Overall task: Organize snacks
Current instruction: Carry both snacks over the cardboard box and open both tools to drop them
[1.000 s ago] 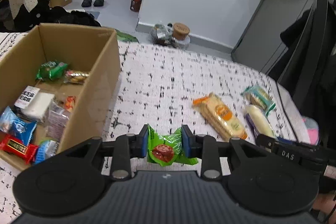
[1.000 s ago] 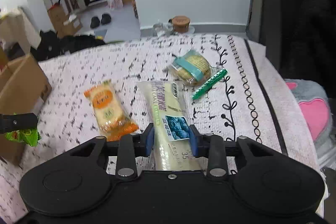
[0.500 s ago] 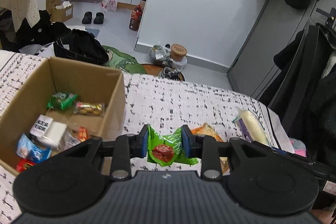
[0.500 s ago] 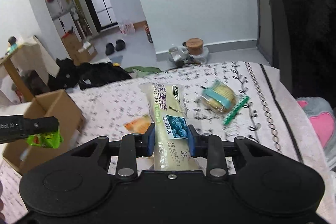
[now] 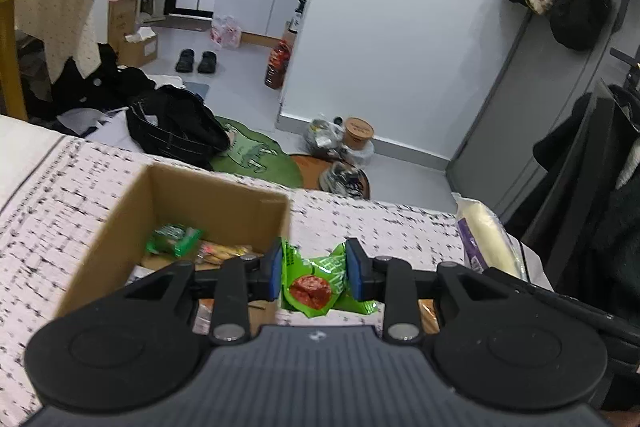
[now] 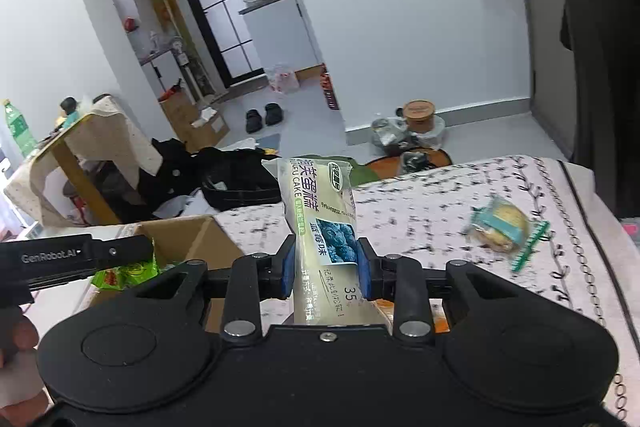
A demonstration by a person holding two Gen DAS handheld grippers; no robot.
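Rising from the bed point(image 5: 380, 223) since a second ago, both grippers now see far more of the room, and the cardboard box point(image 5: 120, 227) sits lower in view. Much of the box's contents hides behind the left gripper point(image 5: 314, 273). Its jaws clamp a crumpled green packet point(image 5: 316, 283) showing a red fruit. The right gripper point(image 6: 326, 265) pinches a pale blueberry cake pack point(image 6: 320, 215), upright above the bed.
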